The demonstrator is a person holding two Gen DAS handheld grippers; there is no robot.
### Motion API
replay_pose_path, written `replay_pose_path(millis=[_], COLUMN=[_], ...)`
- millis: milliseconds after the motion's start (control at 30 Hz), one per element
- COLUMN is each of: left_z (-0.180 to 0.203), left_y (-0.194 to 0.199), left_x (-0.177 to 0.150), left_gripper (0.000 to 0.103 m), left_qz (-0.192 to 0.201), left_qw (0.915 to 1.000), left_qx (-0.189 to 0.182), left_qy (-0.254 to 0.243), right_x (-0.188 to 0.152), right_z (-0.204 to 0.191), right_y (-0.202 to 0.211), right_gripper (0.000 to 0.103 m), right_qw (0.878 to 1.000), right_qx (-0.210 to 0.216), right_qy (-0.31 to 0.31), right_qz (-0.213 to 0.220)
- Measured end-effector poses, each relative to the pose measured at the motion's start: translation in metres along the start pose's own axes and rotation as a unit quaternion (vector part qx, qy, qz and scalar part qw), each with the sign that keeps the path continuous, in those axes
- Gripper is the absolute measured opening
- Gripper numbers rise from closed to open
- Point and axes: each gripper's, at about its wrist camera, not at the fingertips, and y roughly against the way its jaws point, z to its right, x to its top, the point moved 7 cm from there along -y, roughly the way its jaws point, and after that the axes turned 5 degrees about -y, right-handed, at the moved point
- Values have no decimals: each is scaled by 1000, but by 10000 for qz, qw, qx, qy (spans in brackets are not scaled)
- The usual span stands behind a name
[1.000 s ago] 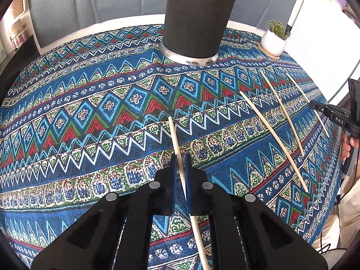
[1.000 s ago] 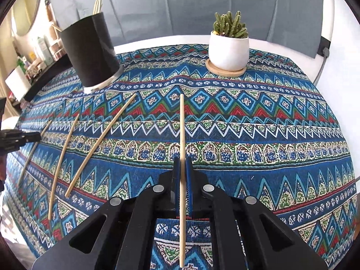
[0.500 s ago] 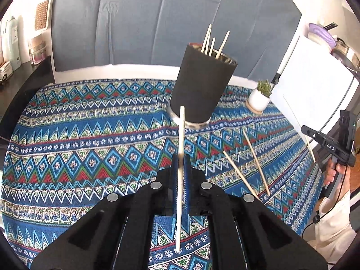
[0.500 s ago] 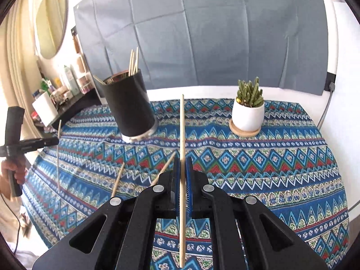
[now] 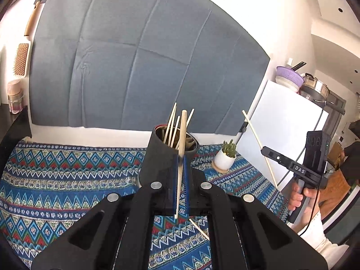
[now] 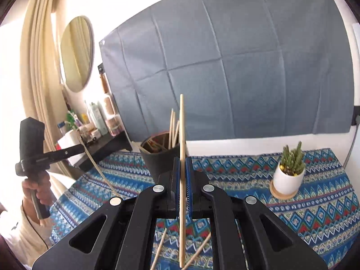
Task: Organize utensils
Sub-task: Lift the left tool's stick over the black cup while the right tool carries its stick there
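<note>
Chopsticks are what you hold in both grippers. Your left gripper (image 5: 180, 157) is clenched on one chopstick (image 5: 181, 148), which runs up between the blue pads and pokes out past the fingertips, its lower end hanging below the jaws. Straight ahead of those jaws, just beyond the tips, stands the black holder (image 5: 162, 153) with several chopsticks leaning inside it. Your right gripper (image 6: 183, 159) grasps another chopstick (image 6: 182, 148), upright between its pads and rising well past the fingertips. Beyond these jaws, a little to their left, is the same black holder (image 6: 157, 157). Below and behind the right jaws, two loose chopsticks (image 6: 199, 250) lie on the patterned tablecloth (image 6: 315, 202). To the right of those jaws a potted cactus (image 6: 289, 171) sits on a wooden coaster.
</note>
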Motion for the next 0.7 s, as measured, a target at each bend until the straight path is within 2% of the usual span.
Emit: replay_pose_path(millis=[200,400,600,700], left_z=[7,12,14,16], left_y=[-9,-22,-44,-61], left_x=[50,92,115,118], left_gripper=[5,5,5,5], left_qz=[246,430,434,355], left_qw=[9995,9982,9971,9976], left_qx=[-43,35,146,69], left_qy=[-197,-414,-601,-596], right_x=[32,56,77,83], right_z=[-24,-30,-26,-26], right_y=[-30,-61,-83,-102], right_gripper=[5,5,5,5], right_qw=[9986,9941,9819,9802], right_qx=[350,788,1052,1113], right_qy=[166,8,-211,-224], right_qz=[369,751,1563,1621])
